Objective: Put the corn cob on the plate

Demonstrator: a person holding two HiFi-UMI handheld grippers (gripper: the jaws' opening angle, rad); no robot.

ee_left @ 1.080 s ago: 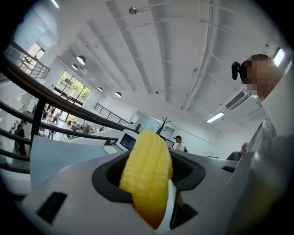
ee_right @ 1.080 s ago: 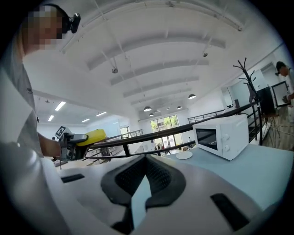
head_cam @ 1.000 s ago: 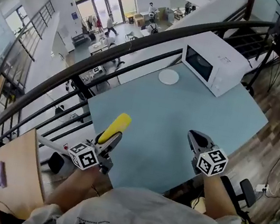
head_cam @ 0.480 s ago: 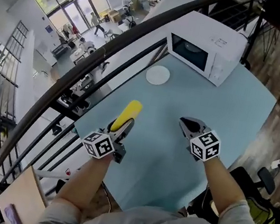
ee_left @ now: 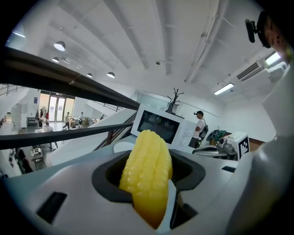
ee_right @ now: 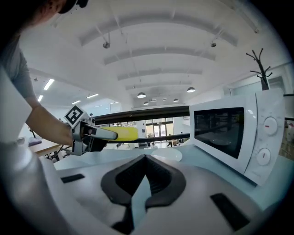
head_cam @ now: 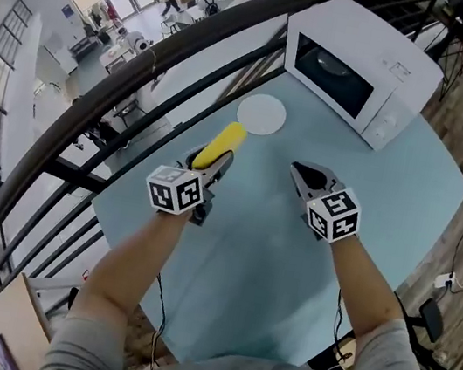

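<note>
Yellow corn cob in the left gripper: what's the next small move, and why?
Probably carry the yellow corn cob slightly forward until it is over the round white plate. The left gripper grips it above the pale blue table, and the plate lies just ahead.

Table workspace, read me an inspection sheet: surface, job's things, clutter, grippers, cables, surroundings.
Surface: light blue table, mostly bare.
Job's things: corn cob held in the air, short of the plate; the plate is white and empty.
Clutter: white microwave, door shut, beside the plate.
Grippers: left gripper fingers clamp the cob; right gripper fingers together, nothing between them.
Cables: thin cables hang below the table's near edge.
Surroundings: dark railing behind the table, a hall with people beyond; a person stands past the microwave.
</note>
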